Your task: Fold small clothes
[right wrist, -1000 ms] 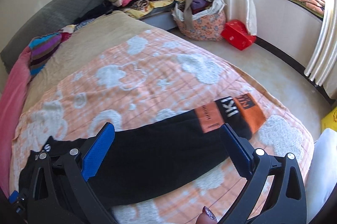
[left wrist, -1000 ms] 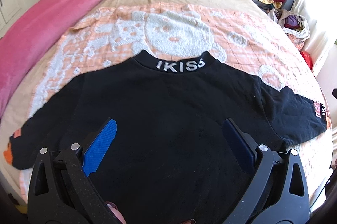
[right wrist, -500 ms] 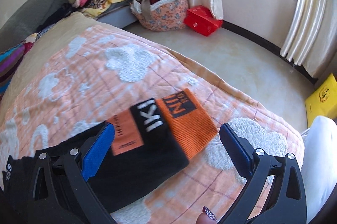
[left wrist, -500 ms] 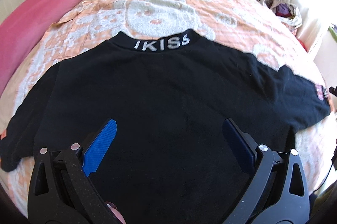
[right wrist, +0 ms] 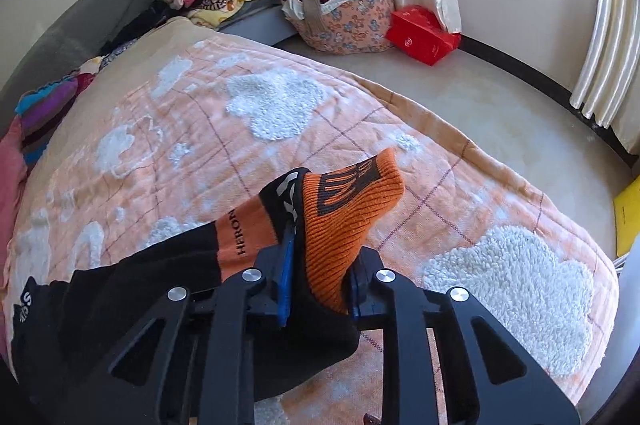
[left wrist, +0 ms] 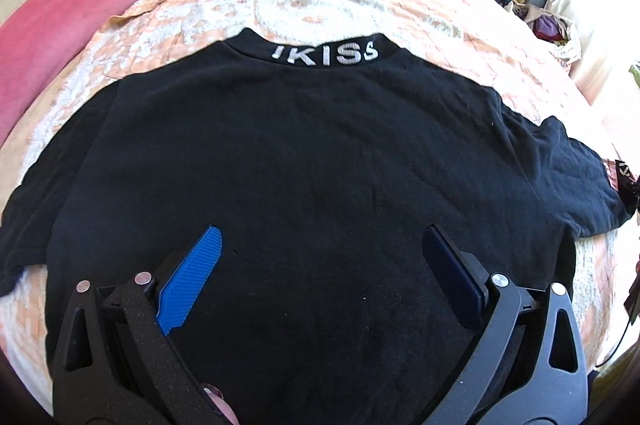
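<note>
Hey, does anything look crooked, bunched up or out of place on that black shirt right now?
Only the orange cuff: it is bunched and lifted off the blanket, pinched in the right gripper, whose jaws have just closed. The rest of the black shirt lies flat.

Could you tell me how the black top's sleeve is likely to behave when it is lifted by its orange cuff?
Probably floppy: the cuff already bunches in the right hand-held gripper. Likely light; the sleeve should trail. The ribbed knit looks unlikely to slip.

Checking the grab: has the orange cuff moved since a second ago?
Yes. The cuff now bunches up off the blanket, pinched by the right gripper.
</note>
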Motion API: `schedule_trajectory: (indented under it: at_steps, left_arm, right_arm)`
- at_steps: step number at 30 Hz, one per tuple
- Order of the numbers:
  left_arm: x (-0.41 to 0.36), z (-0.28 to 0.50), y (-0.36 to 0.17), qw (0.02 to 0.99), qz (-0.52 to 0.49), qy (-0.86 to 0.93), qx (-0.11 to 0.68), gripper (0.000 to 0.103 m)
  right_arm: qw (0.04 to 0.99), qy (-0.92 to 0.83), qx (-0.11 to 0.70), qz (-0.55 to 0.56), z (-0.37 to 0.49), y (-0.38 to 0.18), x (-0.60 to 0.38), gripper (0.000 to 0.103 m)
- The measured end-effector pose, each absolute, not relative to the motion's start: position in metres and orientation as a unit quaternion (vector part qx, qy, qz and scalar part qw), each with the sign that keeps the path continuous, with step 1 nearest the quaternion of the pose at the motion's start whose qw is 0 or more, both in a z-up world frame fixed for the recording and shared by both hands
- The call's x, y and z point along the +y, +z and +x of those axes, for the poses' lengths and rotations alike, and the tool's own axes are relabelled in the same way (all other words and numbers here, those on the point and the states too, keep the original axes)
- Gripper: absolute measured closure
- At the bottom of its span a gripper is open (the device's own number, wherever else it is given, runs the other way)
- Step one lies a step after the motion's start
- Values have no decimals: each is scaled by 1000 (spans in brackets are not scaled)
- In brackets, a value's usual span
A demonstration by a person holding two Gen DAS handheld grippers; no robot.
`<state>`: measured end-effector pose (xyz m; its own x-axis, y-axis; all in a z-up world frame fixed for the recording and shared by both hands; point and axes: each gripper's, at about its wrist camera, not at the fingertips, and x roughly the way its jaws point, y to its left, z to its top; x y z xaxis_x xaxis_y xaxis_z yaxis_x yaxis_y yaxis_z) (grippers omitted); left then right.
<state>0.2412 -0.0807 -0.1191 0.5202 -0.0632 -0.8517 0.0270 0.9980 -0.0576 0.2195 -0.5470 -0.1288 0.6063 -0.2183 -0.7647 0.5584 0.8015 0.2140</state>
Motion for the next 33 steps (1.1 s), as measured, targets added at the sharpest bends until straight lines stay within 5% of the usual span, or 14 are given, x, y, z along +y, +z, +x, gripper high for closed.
schedule_trajectory:
  at_steps: [14,25,33]
  left_arm:
    - [-36,231,-81,889,-58,0,455,8]
    - [1,223,-82,884,-90,21,458,8]
    - [20,221,-89,873,-135,13,469,8]
  right_arm:
    - [920,92,278,263,230,-10,-403,85]
    - [905,210,344,136,242,-42,-237,84]
    - [883,277,360,120,235,-61,-207,60]
